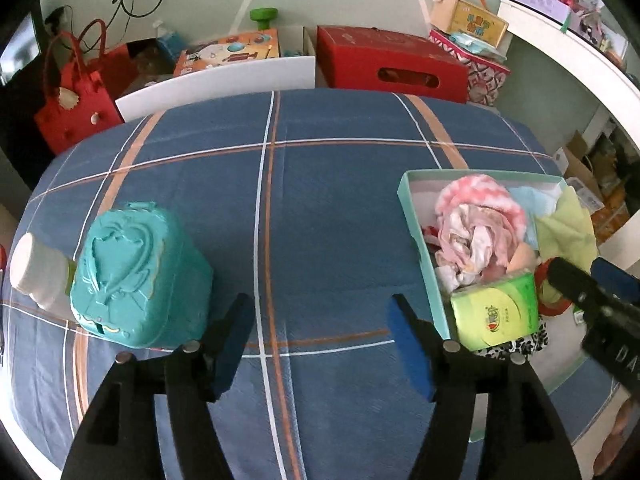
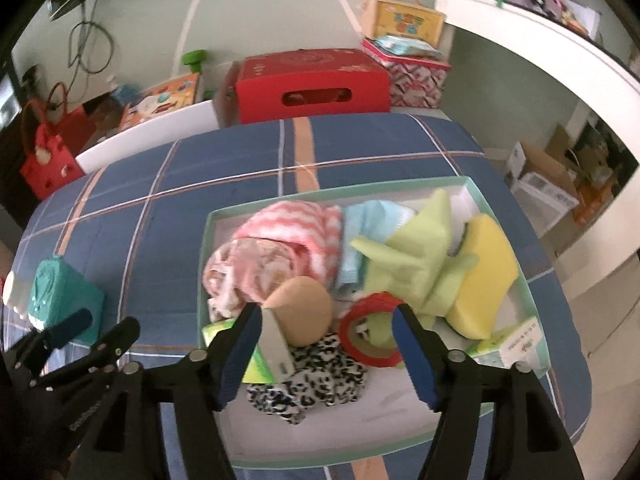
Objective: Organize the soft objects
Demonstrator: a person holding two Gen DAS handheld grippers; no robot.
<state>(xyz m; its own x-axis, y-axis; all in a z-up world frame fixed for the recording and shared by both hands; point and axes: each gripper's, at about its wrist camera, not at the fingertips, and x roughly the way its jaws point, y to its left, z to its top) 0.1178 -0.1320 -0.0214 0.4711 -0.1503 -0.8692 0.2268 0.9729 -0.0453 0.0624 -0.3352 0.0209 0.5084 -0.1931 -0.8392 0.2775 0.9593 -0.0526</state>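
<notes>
A shallow teal box (image 2: 206,240) on the blue plaid cloth holds soft things: a pink striped towel (image 2: 296,220), a light green cloth (image 2: 424,260), a yellow sponge (image 2: 486,272), a beige puff (image 2: 300,308), a leopard-print cloth (image 2: 316,376) and a green tissue pack (image 1: 494,312). My right gripper (image 2: 326,354) is open and empty just above the box's near part. My left gripper (image 1: 322,346) is open and empty over bare cloth, left of the box (image 1: 416,232). The right gripper also shows in the left wrist view (image 1: 580,280).
A teal plastic case (image 1: 140,276) and a white bottle (image 1: 38,268) sit at the cloth's left side. A red ring (image 2: 372,332) lies in the box. Red boxes (image 1: 388,64), a red bag (image 1: 76,108) and a white board (image 1: 220,84) stand behind the table.
</notes>
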